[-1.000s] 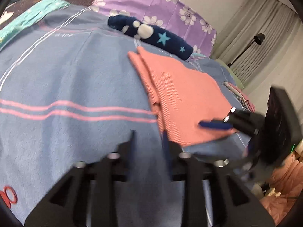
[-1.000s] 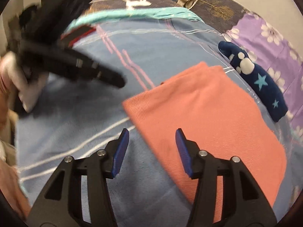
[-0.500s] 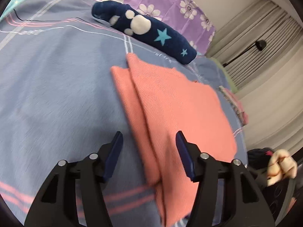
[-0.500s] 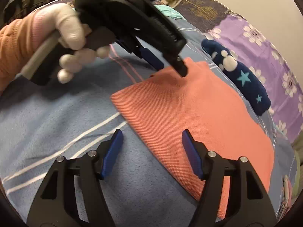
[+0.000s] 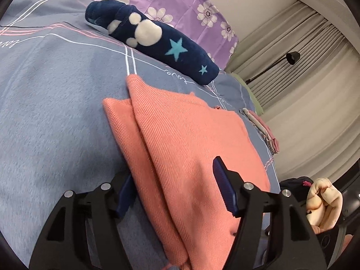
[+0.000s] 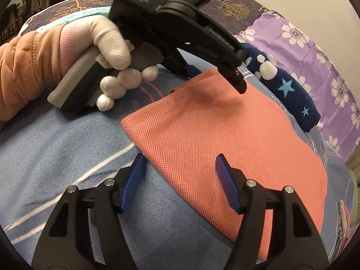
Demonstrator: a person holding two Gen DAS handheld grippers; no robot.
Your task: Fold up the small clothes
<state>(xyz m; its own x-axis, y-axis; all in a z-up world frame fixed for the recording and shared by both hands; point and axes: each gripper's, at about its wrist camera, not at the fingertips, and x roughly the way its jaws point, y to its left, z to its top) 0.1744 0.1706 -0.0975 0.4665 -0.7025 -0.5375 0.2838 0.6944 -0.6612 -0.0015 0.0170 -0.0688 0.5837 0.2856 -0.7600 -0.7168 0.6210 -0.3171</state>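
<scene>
A folded salmon-orange garment [image 5: 191,148] lies flat on the blue blanket, with a lower layer showing along its left edge. It also shows in the right wrist view [image 6: 225,144]. My left gripper [image 5: 174,183] is open and straddles the garment's near left edge. In the right wrist view the left gripper [image 6: 216,74] hovers over the garment's far corner. My right gripper [image 6: 180,172] is open, its jaws astride the garment's near edge, and holds nothing.
A rolled navy cloth with white dots and stars [image 5: 155,42] lies beyond the garment. A purple flowered pillow [image 5: 180,0] is behind it. Folded clothes [image 5: 263,130] lie at the bed's far edge. Curtains and a lamp [image 5: 290,58] stand beyond.
My left gripper opened and moved from the blanket onto the garment's left edge. My right gripper came closer to the near edge and opened wider.
</scene>
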